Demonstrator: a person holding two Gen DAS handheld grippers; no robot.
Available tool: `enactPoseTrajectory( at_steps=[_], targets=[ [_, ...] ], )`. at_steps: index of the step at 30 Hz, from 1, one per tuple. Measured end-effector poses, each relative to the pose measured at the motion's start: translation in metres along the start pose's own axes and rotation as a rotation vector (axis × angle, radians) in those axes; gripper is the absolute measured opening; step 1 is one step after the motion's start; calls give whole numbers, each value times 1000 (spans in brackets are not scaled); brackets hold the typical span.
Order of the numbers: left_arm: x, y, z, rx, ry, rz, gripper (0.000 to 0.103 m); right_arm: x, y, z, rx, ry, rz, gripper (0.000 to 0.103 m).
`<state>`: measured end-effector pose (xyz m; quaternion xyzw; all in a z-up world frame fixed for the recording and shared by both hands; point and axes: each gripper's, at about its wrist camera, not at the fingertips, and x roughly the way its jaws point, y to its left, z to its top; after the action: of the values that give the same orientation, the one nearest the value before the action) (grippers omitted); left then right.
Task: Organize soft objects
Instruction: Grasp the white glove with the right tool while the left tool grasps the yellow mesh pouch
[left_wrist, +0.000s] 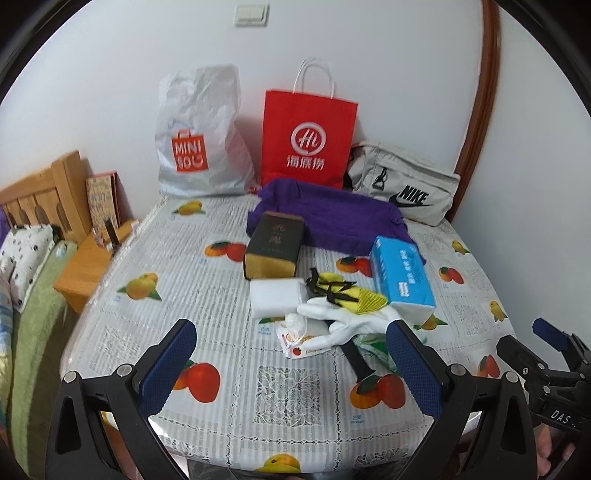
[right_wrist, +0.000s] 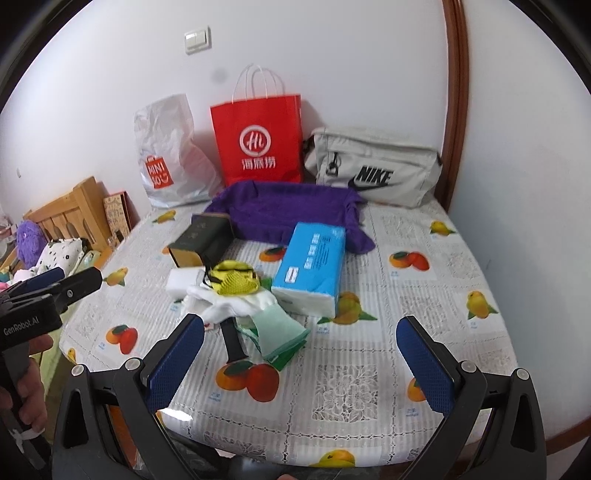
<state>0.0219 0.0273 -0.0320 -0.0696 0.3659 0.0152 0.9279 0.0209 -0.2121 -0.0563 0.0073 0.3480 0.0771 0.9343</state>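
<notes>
A: How are the two grippers set?

B: The left gripper (left_wrist: 291, 363) is held wide open above the near edge of the fruit-printed plastic tablecloth (left_wrist: 288, 391), and nothing is gripped between its blue textured pads (left_wrist: 168, 365). The right gripper (right_wrist: 300, 363) is likewise spread wide and nothing is held by it.

A: Where are the soft things, taking the blue plastic-wrapped tissue pack (right_wrist: 312, 264) as the landmark?

B: A white knitted glove (left_wrist: 343, 321) is seen just left of the pack's near end, and a yellow mesh pouch with black straps (left_wrist: 347, 291) is laid partly over it, just beside the pack. A white rectangular foam block (left_wrist: 277, 297) is placed further left of the pouch. A pale green folded cloth (right_wrist: 280, 328) is found in front of the pack, partly under the glove, beside a black strap-like piece (right_wrist: 232, 339). A small printed packet (left_wrist: 295, 341) is tucked under the glove's left edge.

A: And behind the pack?

B: A purple fabric basket (left_wrist: 332, 218) is set directly behind it, touching its far end. A dark green box with a gold base (left_wrist: 275, 245) is placed left of the pack. Behind the basket, a white plastic shopping bag (left_wrist: 199, 136), a red paper bag with white handles (left_wrist: 308, 138) and a grey sports bag (left_wrist: 404, 184) are lined against the wall.
</notes>
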Motion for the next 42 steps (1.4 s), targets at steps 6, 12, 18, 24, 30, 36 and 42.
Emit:
enactPoseTrajectory(
  at_steps=[6, 12, 18, 24, 30, 36, 42],
  targets=[
    [36, 7, -12, -4, 50, 0, 103, 32, -2, -8, -6, 36, 23, 103],
    [65, 19, -20, -32, 79, -13, 102, 68, 5, -10, -30, 46, 112, 103],
    [87, 30, -22, -51, 99, -48, 102, 113, 19, -11, -81, 110, 156, 100],
    [104, 35, -21, -66, 115, -84, 102, 147, 33, -8, -153, 127, 183, 98],
    [123, 30, -15, -50, 152, -101, 102, 169, 41, -13, -236, 128, 212, 64],
    [132, 3, -1, 26, 140, -133, 102, 161, 33, -18, -237, 98, 265, 35],
    [153, -30, 7, 82, 174, -221, 102, 148, 24, -26, -238, 97, 306, 21]
  ],
)
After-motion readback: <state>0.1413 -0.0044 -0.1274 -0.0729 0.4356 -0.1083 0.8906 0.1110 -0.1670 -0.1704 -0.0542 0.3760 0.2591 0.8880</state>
